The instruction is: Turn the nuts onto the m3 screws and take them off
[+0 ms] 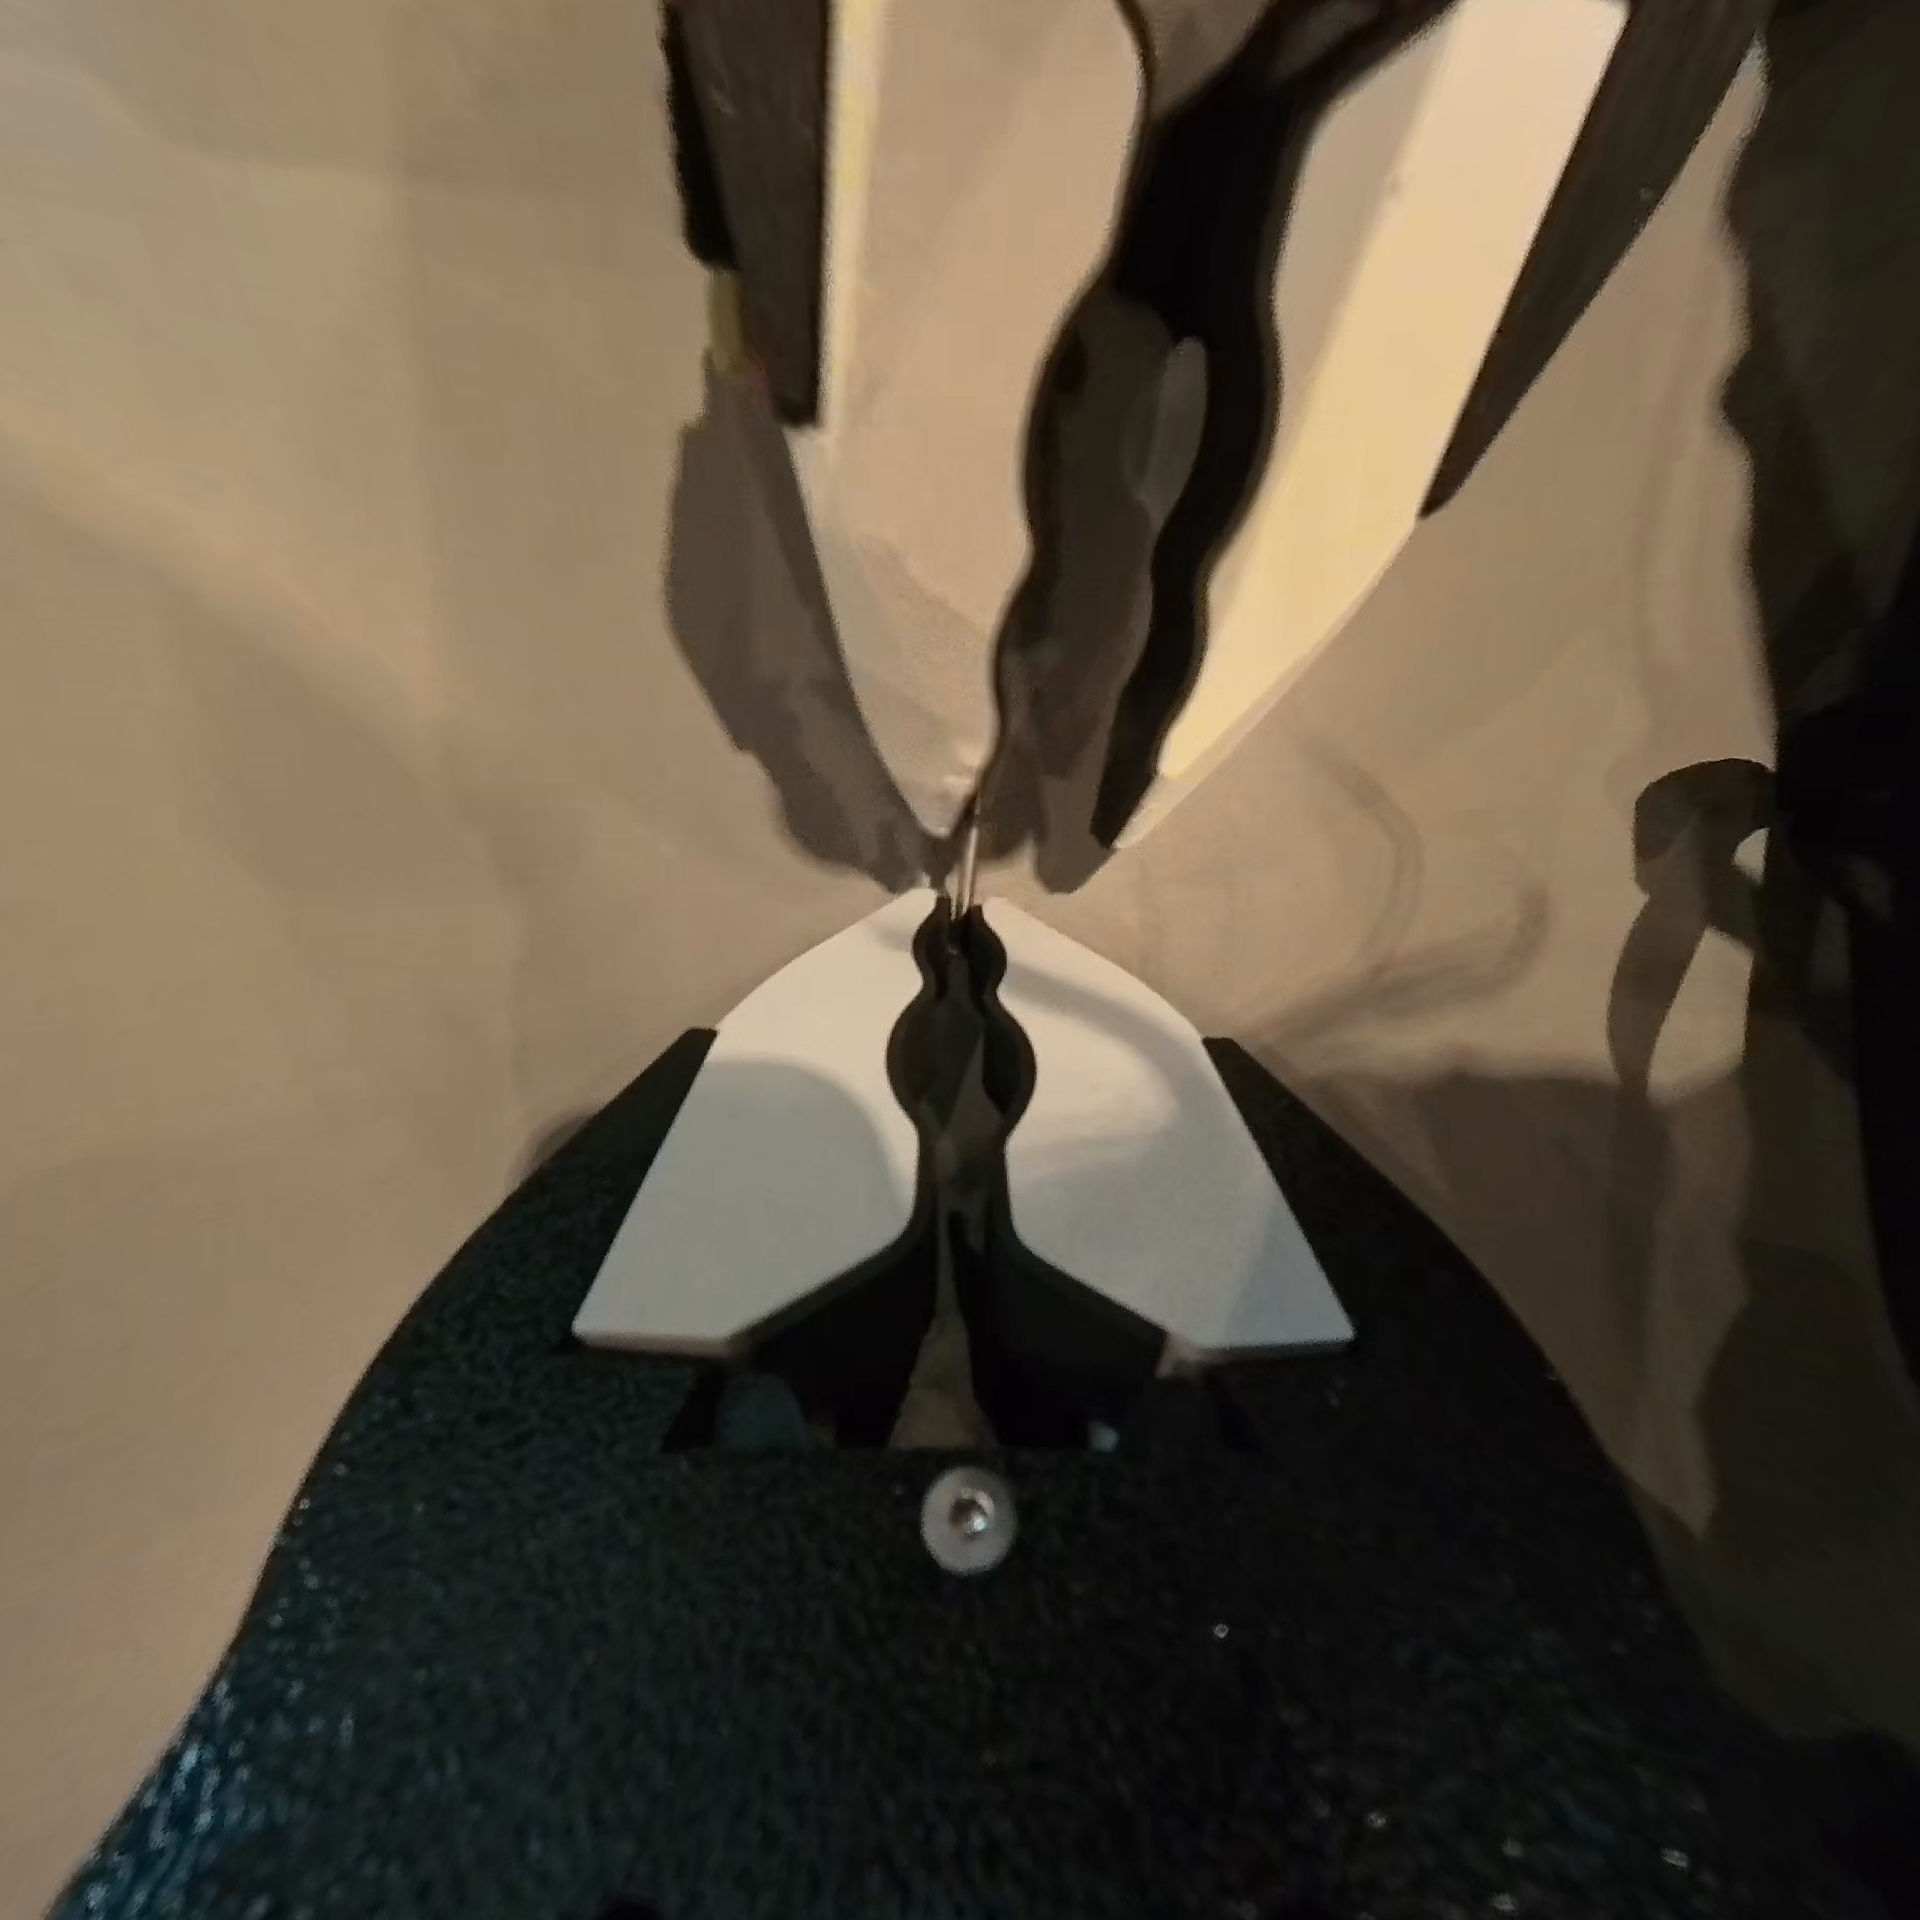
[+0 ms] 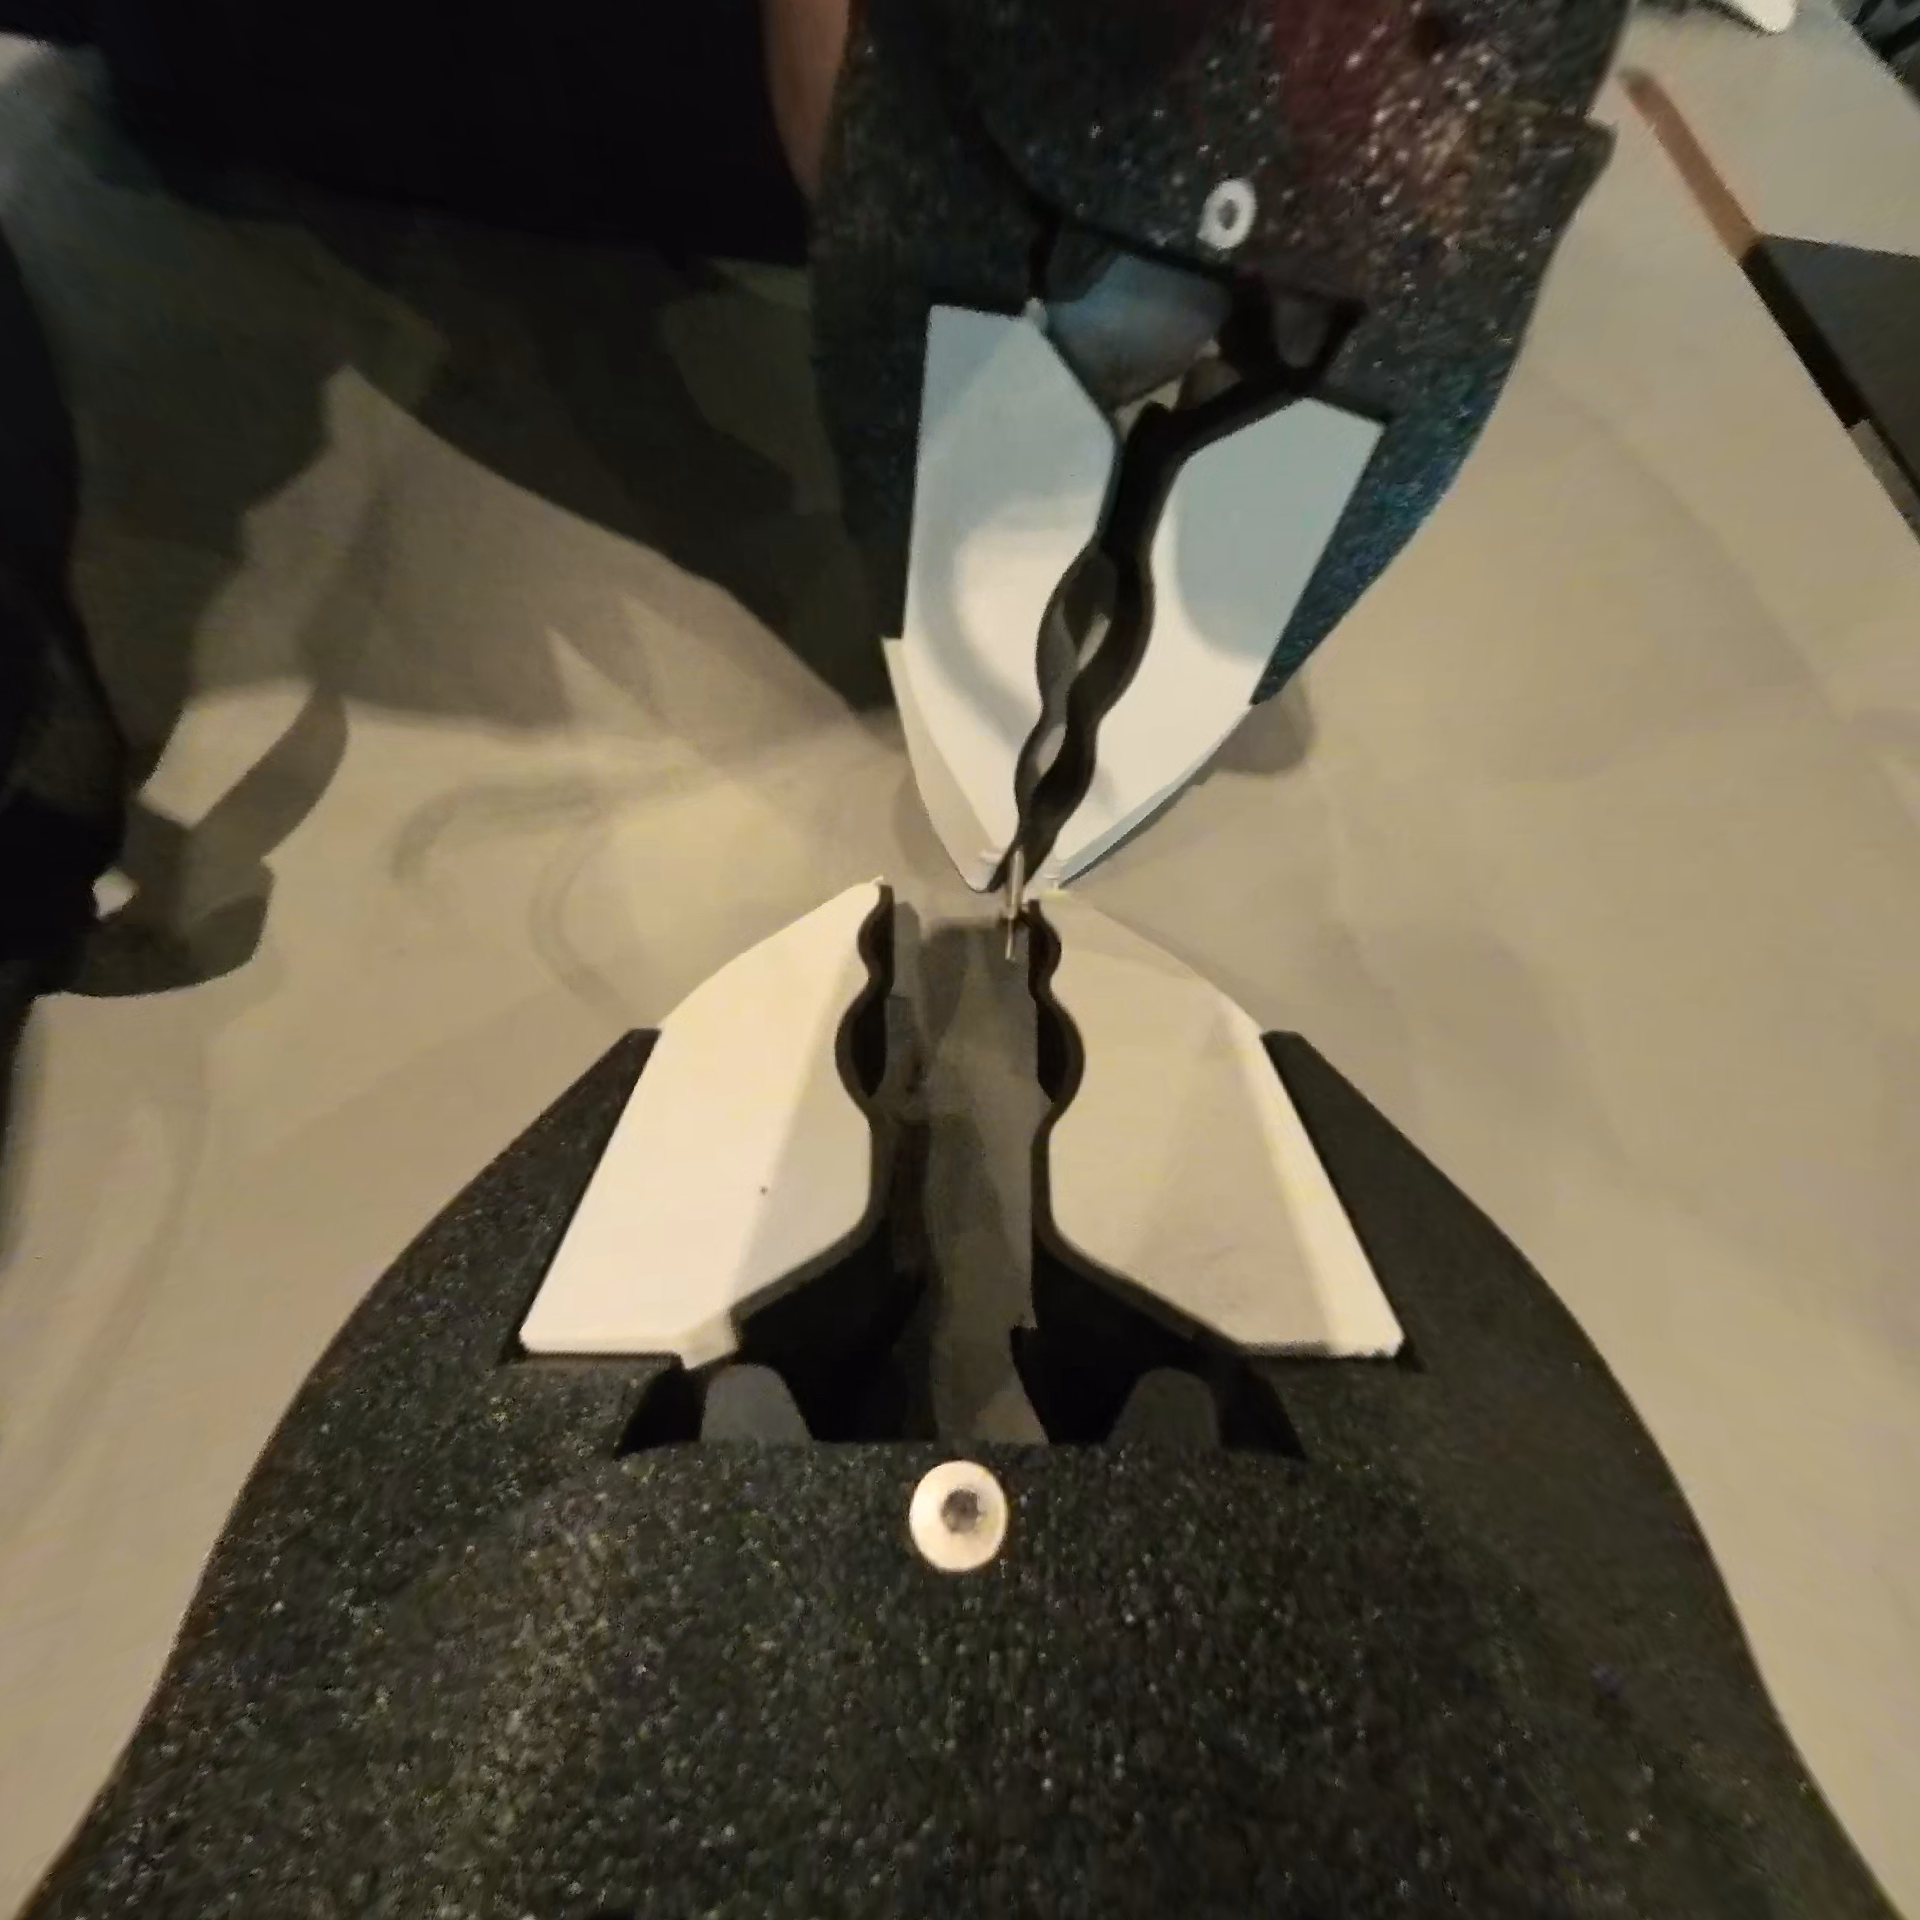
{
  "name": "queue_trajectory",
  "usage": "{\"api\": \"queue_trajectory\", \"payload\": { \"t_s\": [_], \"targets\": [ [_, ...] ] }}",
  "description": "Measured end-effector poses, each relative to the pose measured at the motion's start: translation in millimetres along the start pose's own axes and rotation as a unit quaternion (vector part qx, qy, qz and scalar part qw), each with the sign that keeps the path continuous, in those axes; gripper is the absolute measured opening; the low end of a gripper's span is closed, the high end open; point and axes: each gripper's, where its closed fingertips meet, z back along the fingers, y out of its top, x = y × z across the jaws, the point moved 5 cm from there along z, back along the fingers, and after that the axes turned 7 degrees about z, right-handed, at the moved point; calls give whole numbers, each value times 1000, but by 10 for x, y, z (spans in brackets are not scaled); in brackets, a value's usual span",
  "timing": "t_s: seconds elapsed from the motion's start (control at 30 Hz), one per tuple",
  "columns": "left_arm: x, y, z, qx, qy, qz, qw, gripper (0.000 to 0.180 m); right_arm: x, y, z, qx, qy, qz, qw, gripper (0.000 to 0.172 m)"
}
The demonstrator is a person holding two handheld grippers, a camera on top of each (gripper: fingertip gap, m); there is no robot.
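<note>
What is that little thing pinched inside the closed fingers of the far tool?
A thin metal screw sticks out from between the left gripper's shut fingers, above the bare table. Its gripped end is covered by the fingers. No nut is plainly visible.

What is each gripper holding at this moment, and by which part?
The left gripper is shut on a thin metal screw, held by one end. The right gripper is open and holds nothing.

A plain beige table point(image 2: 1558, 935) fills both views, crossed by dark shadows point(image 2: 436, 436) toward ten o'clock in the right wrist view. At two o'clock a flat black slab point(image 2: 1860, 343) sits against the table's edge.
</note>
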Motion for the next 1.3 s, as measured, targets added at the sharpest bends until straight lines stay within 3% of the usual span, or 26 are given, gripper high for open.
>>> {"api": "queue_trajectory", "payload": {
  "t_s": [0.1, 0.2, 0.3, 0.43, 0.47, 0.5, 0.63, 0.77, 0.8, 0.83, 1.0, 1.1, 1.17, 1.3],
  "targets": [
    [3, 1, -1, -1, 2, -1, 1000, 2, -21, 7, 17, 8, 7, 7, 1000, 28],
    [3, 2, -1, -1, 3, 2, 1000, 2, -10, 32, 61, 32, 13, -2, 999, 16],
    [2, 2, -1, 0, 1, 5, 1000, 2, 30, 19, 52, 22, -18, -4, 1000, 25],
    [3, 1, 0, 0, 2, 5, 1000, 2, -39, 6, 15, 5, -3, 24, 1000, 28],
    [4, 2, -1, -1, 3, 4, 1000, 2, -66, 27, 44, 22, 11, 28, 999, 13],
    [5, 4, -1, -1, 4, 6, 1000, 2, -78, 47, 75, 39, 17, 31, 999, 9],
    [1, 1, 0, 1, 0, 9, 1000, 2, -2, 32, 69, 32, -14, 10, 999, 26],
    [1, 0, 1, 2, -1, 11, 1000, 2, -50, 2, 10, 1, -8, 33, 999, 32],
    [0, 0, 1, 2, -1, 10, 1000, 2, -70, 14, 22, 10, -2, 39, 999, 29],
    [0, 2, 1, 3, -1, 12, 1000, 2, -115, 34, 51, 28, 22, 48, 998, 9],
    [-3, 0, 2, 4, -4, 14, 1000, 2, -18, 16, 40, 16, -21, 24, 999, 31],
    [0, -1, 2, 3, -2, 12, 1000, 2, -61, -1, 6, -1, -14, 44, 999, 32],
    [-1, 1, 3, 3, -1, 13, 1000, 2, -127, 32, 47, 26, 16, 59, 998, 12],
    [-9, -3, 5, 8, -10, 19, 1000, 2, -52, 35, 61, 31, -14, 37, 999, 33]
  ]
}}
